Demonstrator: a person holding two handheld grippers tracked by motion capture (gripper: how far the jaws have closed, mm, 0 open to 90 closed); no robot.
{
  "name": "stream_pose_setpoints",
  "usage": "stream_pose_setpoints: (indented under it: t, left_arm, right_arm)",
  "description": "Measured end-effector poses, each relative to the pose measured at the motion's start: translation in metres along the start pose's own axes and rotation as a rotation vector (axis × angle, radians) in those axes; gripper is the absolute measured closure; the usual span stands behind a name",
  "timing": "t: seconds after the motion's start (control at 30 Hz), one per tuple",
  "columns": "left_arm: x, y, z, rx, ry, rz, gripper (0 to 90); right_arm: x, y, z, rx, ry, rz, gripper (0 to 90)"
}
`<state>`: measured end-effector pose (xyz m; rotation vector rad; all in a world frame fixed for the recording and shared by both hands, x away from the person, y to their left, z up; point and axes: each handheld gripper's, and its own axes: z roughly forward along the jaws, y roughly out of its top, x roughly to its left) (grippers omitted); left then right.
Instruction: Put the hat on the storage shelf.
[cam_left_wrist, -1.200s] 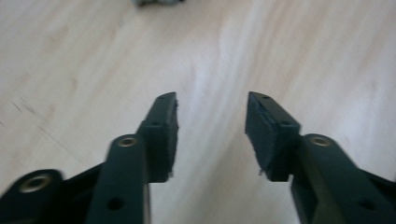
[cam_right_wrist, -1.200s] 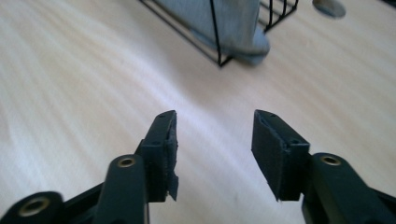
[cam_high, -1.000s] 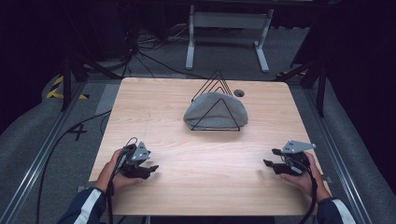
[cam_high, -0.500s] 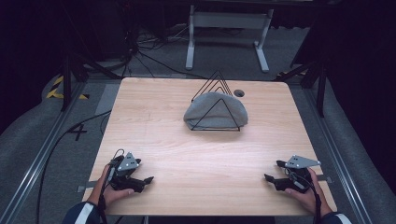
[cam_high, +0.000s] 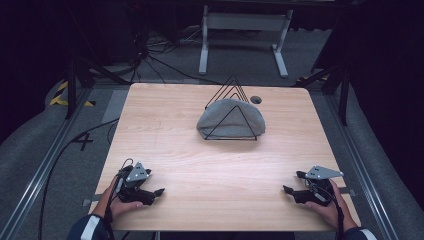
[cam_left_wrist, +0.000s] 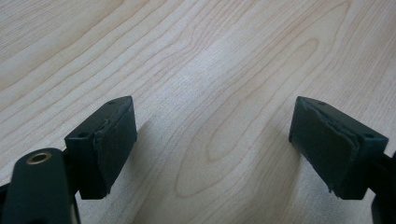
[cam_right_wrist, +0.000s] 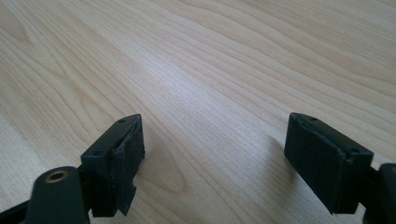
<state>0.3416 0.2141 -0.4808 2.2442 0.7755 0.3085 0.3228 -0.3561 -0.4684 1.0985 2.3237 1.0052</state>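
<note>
My left gripper (cam_high: 156, 186) rests low on the wooden table (cam_high: 200, 155) near its front left corner, held by a hand. Its jaws have just been opening and stand open with only bare wood between them (cam_left_wrist: 212, 126). My right gripper (cam_high: 291, 182) lies near the front right corner in the other hand. It points inward, and its jaws have likewise just been opening, with nothing between them (cam_right_wrist: 215, 135). A grey cloth cap (cam_high: 227, 119) sits far from both, draped in a black wire rack (cam_high: 231, 87) at the table's back middle.
A small round cable hole (cam_high: 256, 99) lies in the table just right of the rack. Cables and a white metal stand (cam_high: 240, 22) are on the dark floor beyond the far edge. Rails run along both sides of the table.
Both hands have drawn back toward the near edge and sunk onto the table. The jaws of both grippers stand wider than a second ago.
</note>
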Motion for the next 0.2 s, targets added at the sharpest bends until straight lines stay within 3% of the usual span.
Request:
stream_pose_setpoints:
  t: [0.2]
  left_arm:
    - [0.0000,0.0000,0.0000,0.000,0.000,0.000,15.5]
  right_arm:
    - [-0.0027,-0.0001,0.0001,-0.001,-0.031,0.030,20.6]
